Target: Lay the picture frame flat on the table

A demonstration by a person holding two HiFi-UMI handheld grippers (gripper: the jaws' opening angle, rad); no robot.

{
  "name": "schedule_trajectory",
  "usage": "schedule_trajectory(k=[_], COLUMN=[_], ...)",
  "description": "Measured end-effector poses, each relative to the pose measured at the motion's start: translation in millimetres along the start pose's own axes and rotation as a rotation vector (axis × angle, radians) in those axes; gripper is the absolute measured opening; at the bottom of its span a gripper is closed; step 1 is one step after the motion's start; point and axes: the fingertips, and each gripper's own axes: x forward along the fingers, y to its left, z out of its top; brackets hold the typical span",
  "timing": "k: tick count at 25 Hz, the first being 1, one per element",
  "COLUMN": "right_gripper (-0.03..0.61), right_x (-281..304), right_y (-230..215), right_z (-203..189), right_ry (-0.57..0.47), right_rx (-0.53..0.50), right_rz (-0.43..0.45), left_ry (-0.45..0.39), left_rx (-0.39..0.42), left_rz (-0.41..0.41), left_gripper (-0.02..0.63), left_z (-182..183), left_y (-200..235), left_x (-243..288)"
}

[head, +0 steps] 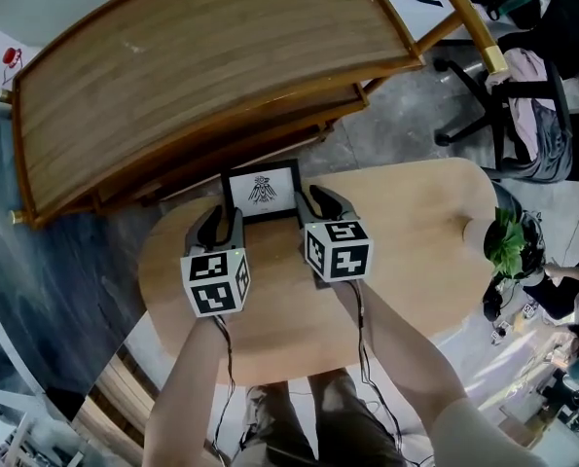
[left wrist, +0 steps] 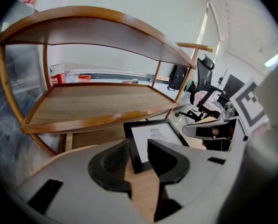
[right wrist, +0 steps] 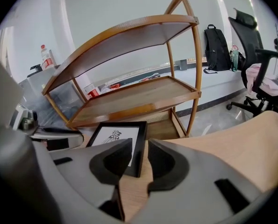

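1. The picture frame [head: 261,192] stands on its lower edge near the far rim of the round wooden table [head: 416,222], with its face turned towards the person; it is not lying flat
2. It has a black border and holds a white sheet with a small dark drawing
3. The left gripper [head: 222,217] sits low over the table at the frame's lower left corner
4. In the left gripper view its jaws are apart, and the frame's left border and a strip of the white sheet show in the gap; nothing is clamped
5. The right gripper [head: 316,202] is at the frame's right side
6. In the right gripper view its jaws are also apart; the frame's right border shows in the narrow gap, with one jaw in front of the sheet and the other outside the frame
7. Just behind the table stands a curved wooden shelf unit [head: 201,56]
8. An office chair [head: 523,95] is on the floor to the right, well apart from the table, and a green plant [head: 508,241] is by the table's right edge
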Motion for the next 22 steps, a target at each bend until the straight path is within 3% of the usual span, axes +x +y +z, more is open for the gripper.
schedule_trajectory(k=[10, 22], right_gripper=[0.026, 0.011], right_x=[-90, -260], right_y=[29, 102], right_z=[65, 164], right_ry=[-0.12, -0.273], right_rx=[0.014, -0.045], right_rz=[0.036, 0.113], left_ry=[-0.055, -0.139], left_rx=[0.09, 0.139], left_rz=[-0.021, -0.054], left_gripper=[0.083, 0.04], left_z=[59, 144], left_y=[-19, -64], left_x=[-80, -238])
